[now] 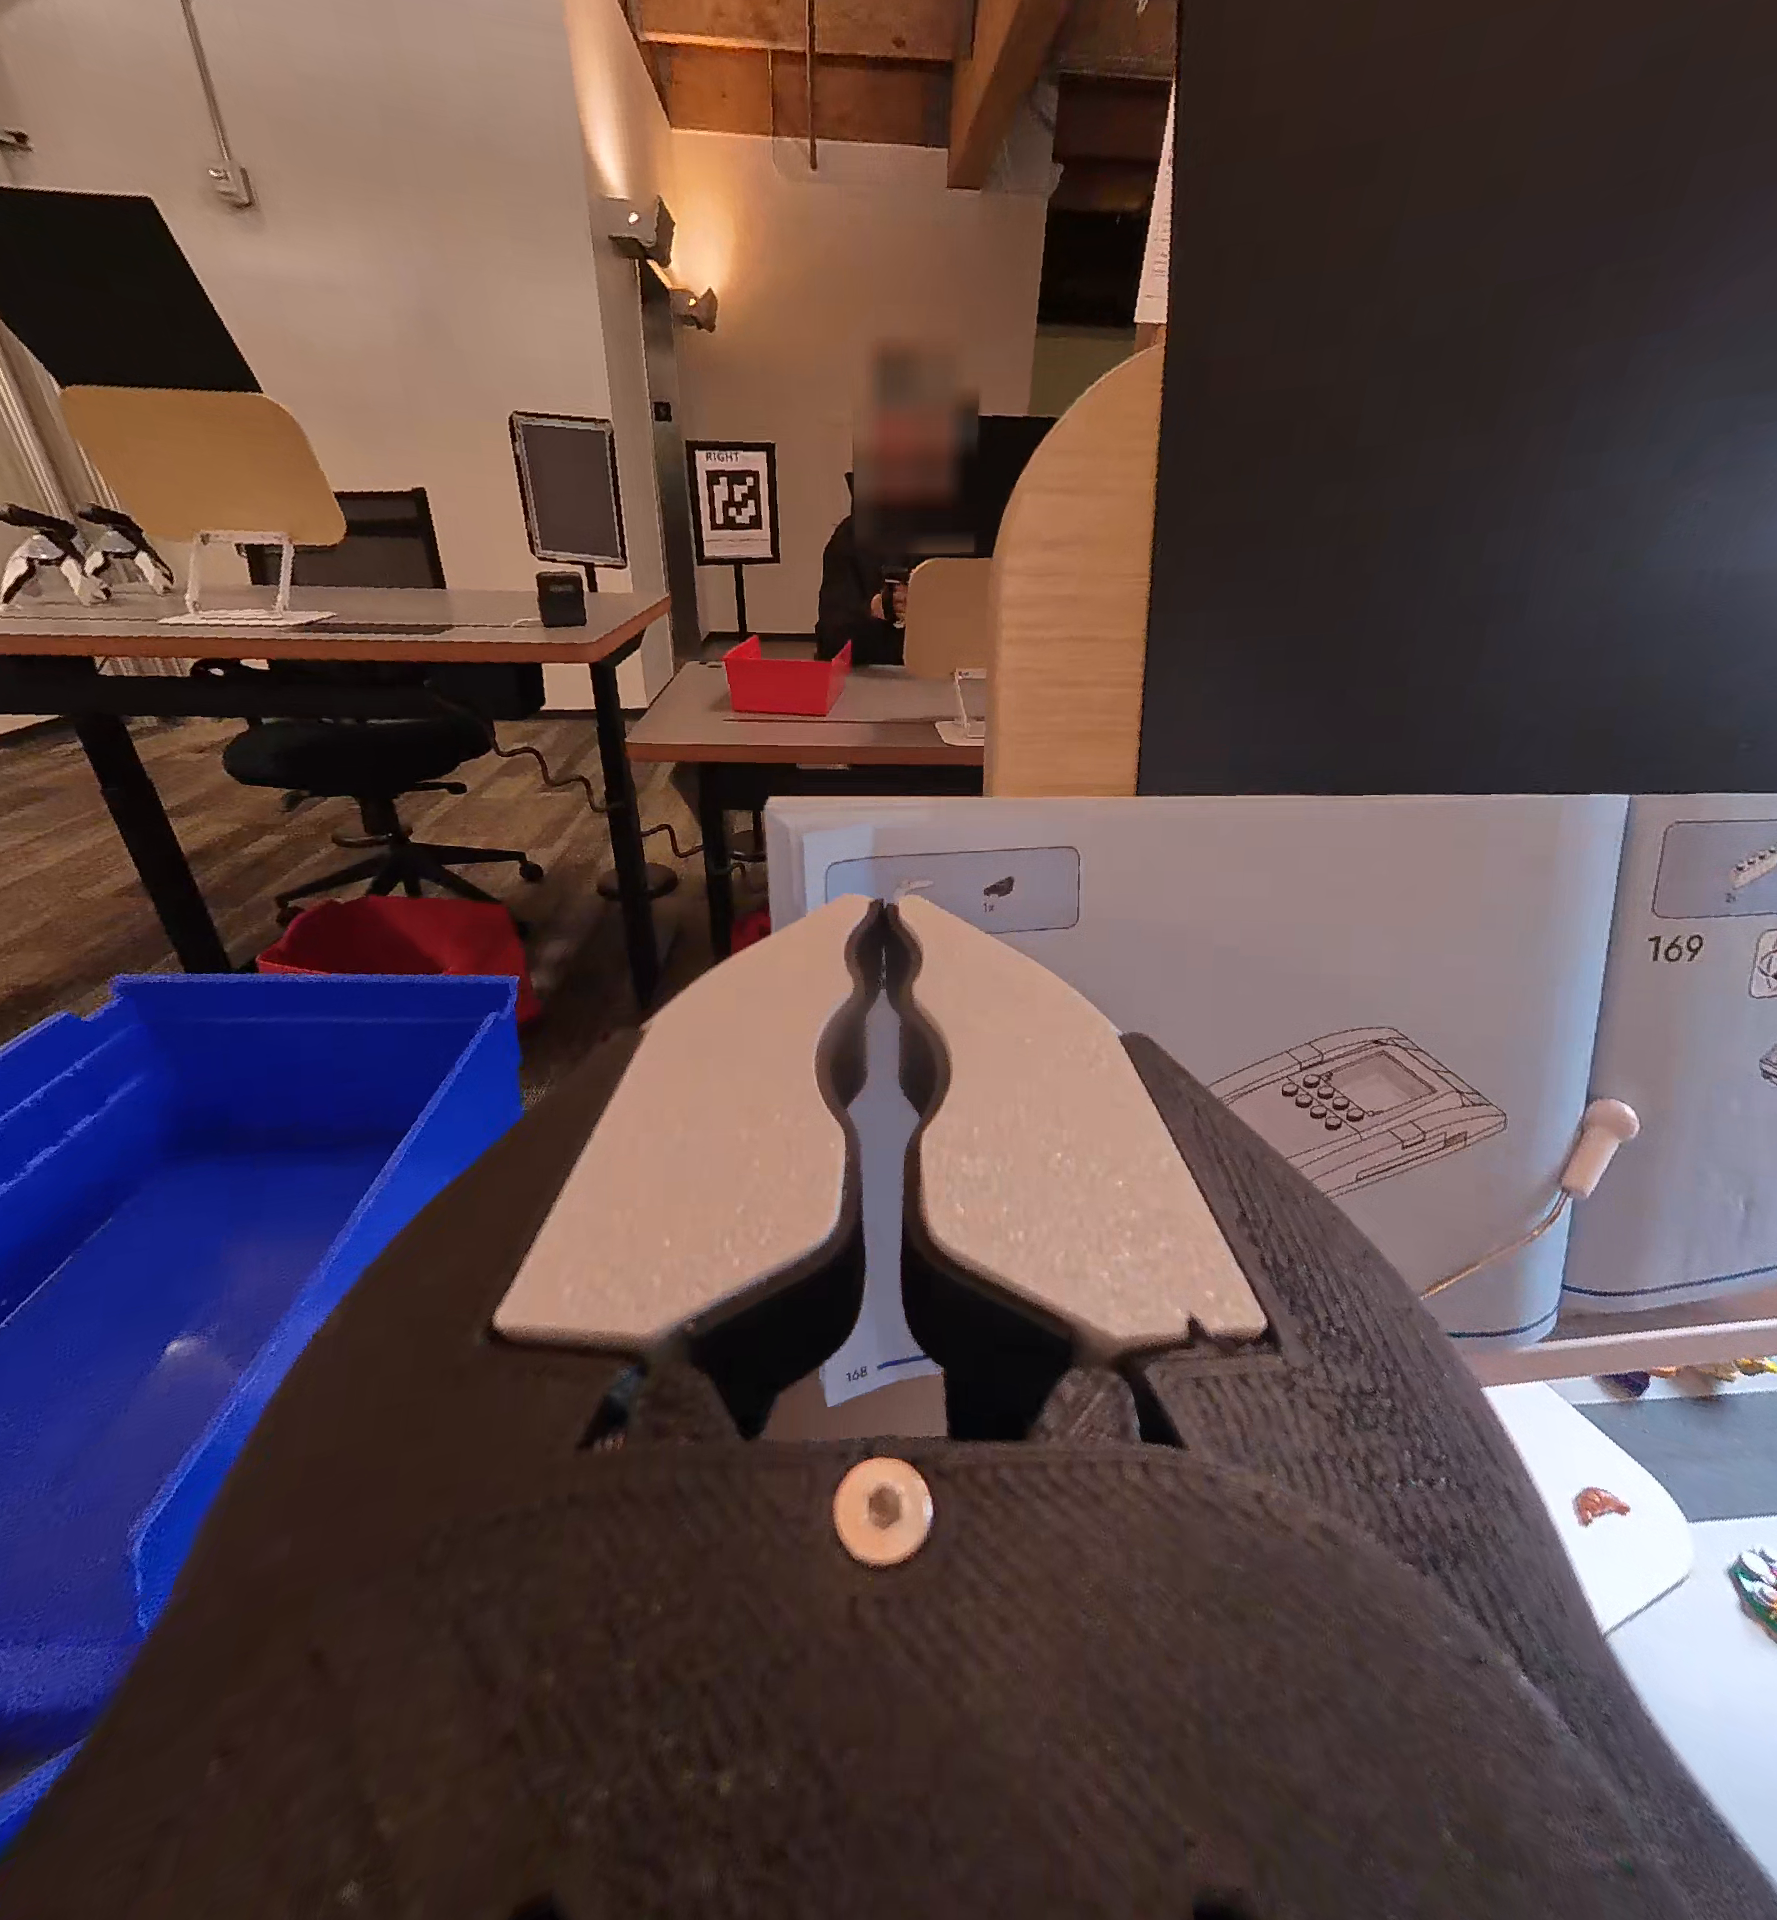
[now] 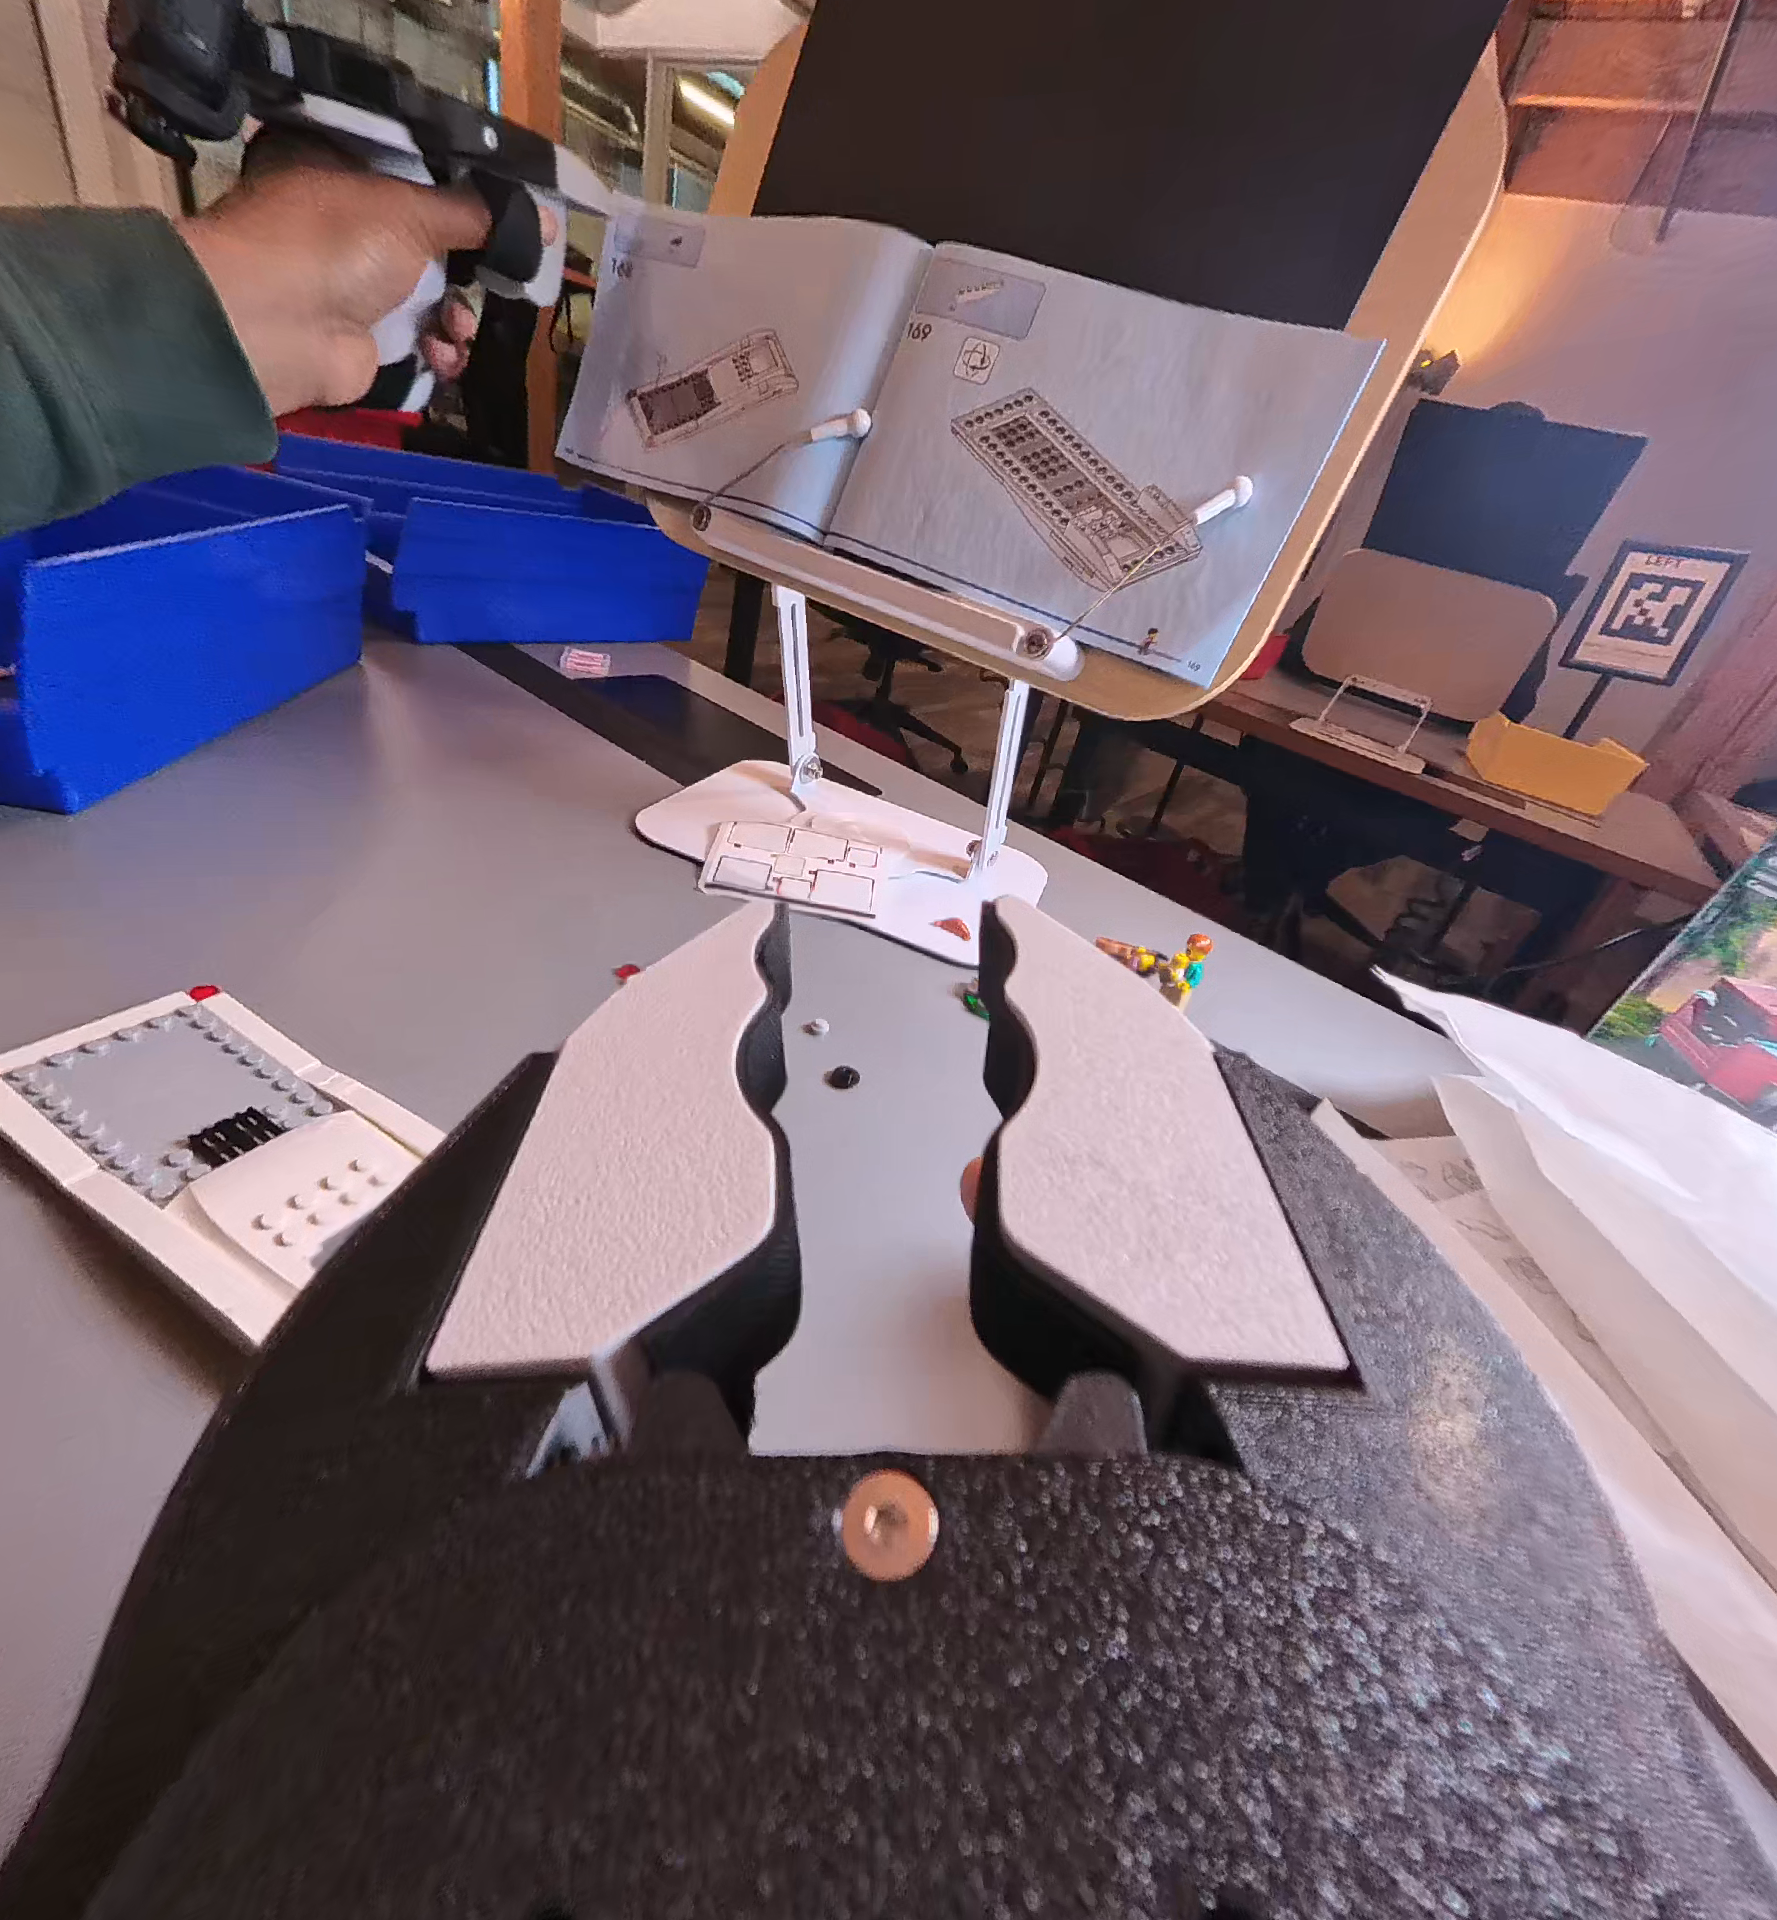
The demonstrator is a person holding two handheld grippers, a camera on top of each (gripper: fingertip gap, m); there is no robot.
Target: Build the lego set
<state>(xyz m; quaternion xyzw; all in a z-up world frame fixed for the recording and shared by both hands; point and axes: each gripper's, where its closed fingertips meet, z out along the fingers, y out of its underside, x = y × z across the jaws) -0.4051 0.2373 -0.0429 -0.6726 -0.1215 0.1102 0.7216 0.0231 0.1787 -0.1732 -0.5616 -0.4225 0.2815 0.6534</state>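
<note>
A: Booklet (image 2: pixel 967 416) orientation?
B: Open on the stand, long axis sideways, pages facing both claws.
A: Claws?
B: Left claw (image 1: pixel 885 914) closed and bare, level before the booklet's left page. Right claw (image 2: pixel 884 935) open over bench (image 2: pixel 344 883), two loose studs (image 2: pixel 830 1051) between its fingers, untouched.

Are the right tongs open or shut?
Open: the right tongs show bare grey table and two tiny studs between separated fingertips.

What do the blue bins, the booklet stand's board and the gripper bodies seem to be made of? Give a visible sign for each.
Blue bins: moulded plastic, glossy highlights. Stand's board: apparently light wood or veneer, grain visible. Right gripper body: likely 3D-printed black plastic, layered, grainy texture.
</note>
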